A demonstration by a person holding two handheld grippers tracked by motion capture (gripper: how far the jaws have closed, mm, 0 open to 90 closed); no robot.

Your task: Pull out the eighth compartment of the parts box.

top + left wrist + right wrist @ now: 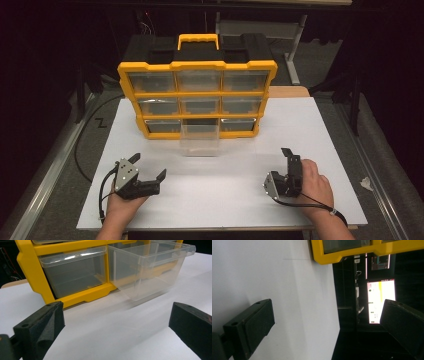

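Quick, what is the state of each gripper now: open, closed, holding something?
Left gripper: open, holding nothing, resting on the table.
Right gripper: open, holding nothing.

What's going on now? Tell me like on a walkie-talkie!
Left gripper open, empty. Right gripper open, empty. Bottom middle drawer pulled out of yellow organizer, looks empty. Nothing between grippers and drawer.

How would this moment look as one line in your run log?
left tool: open, empty | right tool: open, empty | yellow organizer: upright | bottom-middle drawer: pulled out
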